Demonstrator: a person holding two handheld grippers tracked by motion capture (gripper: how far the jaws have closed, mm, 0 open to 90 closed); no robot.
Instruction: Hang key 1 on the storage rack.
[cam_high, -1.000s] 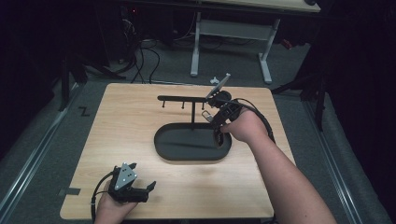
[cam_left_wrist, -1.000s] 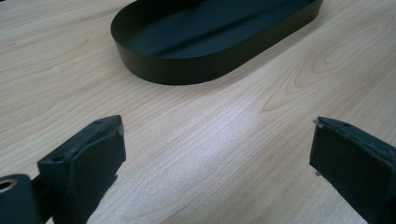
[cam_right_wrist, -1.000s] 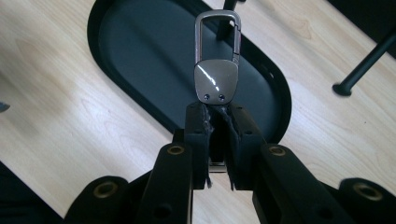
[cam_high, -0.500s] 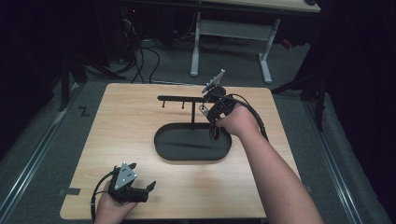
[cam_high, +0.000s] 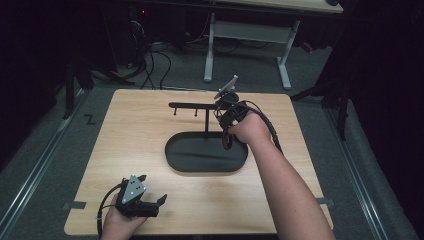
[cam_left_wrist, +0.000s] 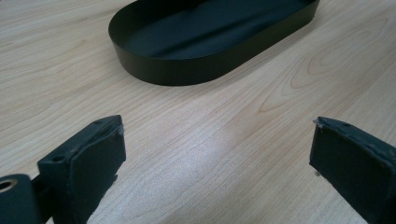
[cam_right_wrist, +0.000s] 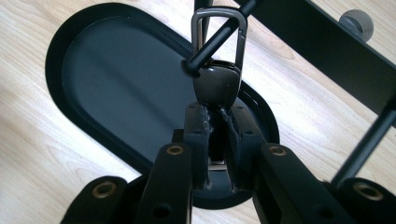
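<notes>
A black stand has an oval tray base (cam_high: 175, 160) and a horizontal bar (cam_high: 192, 105) with short pegs. My right gripper (cam_high: 226, 109) hovers at the bar's right end, above the tray. In the right gripper view it (cam_right_wrist: 215, 119) is shut on a dark key fob (cam_right_wrist: 217, 86). The fob's metal loop (cam_right_wrist: 201, 32) has a black peg (cam_right_wrist: 205, 50) of the bar (cam_right_wrist: 327, 42) running through it. Near the table's front left, my left gripper (cam_high: 150, 202) stands open and low. Nothing lies between its pads (cam_left_wrist: 95, 151), which face the tray (cam_left_wrist: 187, 77).
The wooden table (cam_high: 135, 130) carries the stand in its middle. Behind it, on a dark floor, are a white-legged desk (cam_high: 210, 50) and loose cables (cam_high: 150, 60). A cable (cam_high: 267, 130) trails from my right gripper along the forearm.
My right gripper with the fob has shifted slightly left and lower, toward the stand's post. The left gripper has stayed where it was.
</notes>
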